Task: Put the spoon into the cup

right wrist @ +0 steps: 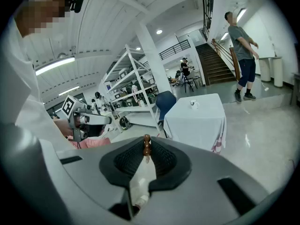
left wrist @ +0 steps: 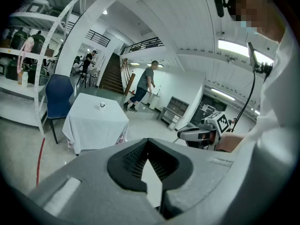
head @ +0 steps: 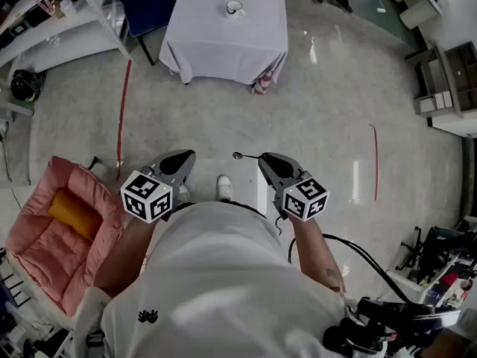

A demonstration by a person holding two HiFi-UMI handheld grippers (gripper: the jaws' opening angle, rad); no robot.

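Your right gripper clamps the spoon - head view shows a shiny round bowl, its own view a brown beaded end. Your left gripper is closed, empty. The white cup sits far off on 1 cloth-draped table.

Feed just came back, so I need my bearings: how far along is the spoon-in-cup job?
Done: the spoon is picked up, clamped in the right gripper. In hand: it is held above the floor, short of the table; the left gripper is empty. Left: reach the white-clothed table and put the spoon into the cup.
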